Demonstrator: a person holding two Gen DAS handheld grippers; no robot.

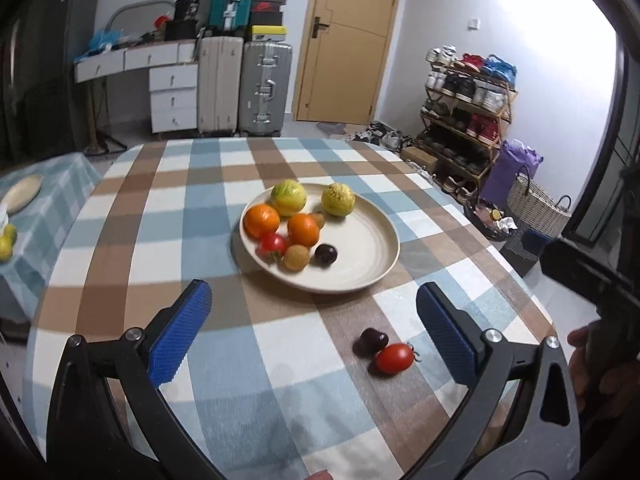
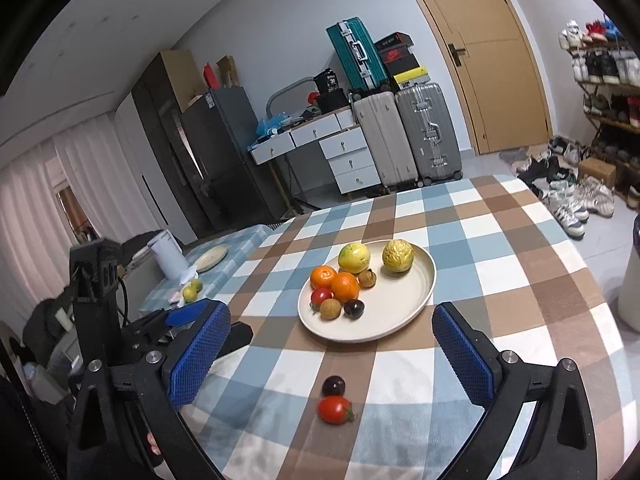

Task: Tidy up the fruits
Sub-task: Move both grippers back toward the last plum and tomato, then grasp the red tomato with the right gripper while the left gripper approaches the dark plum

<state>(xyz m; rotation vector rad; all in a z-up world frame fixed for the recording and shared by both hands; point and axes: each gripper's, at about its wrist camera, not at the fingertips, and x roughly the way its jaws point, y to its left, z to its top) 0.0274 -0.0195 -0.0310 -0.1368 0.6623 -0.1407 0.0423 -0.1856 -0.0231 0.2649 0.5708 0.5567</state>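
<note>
1. Mostly, we judge the sorting done: oranges, yellow-green fruits and small fruits sit on the round cream plate [image 2: 416, 312] at bench centre.
2. Left for us: the dark round plum [image 2: 333, 385] and red cherry tomato [image 2: 334, 409], touching, at the plate's 6 o'clock.
3. Our left gripper [image 1: 314, 330] and right gripper [image 2: 330, 356] both hover with jaws spread, holding nothing.

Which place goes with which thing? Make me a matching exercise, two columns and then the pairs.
Things
1. small red oval tomato with a green stem
2. bumpy yellow-green round fruit
3. round cream ceramic plate
4. left gripper

Places or states
A. alone at the far right of the plate
B. open, above the checked tablecloth
C. on the cloth, nearer the cameras than the plate, beside a dark purple round fruit
D. mid-table, holding the gathered fruit

Pairs: 1-C, 2-A, 3-D, 4-B
</note>
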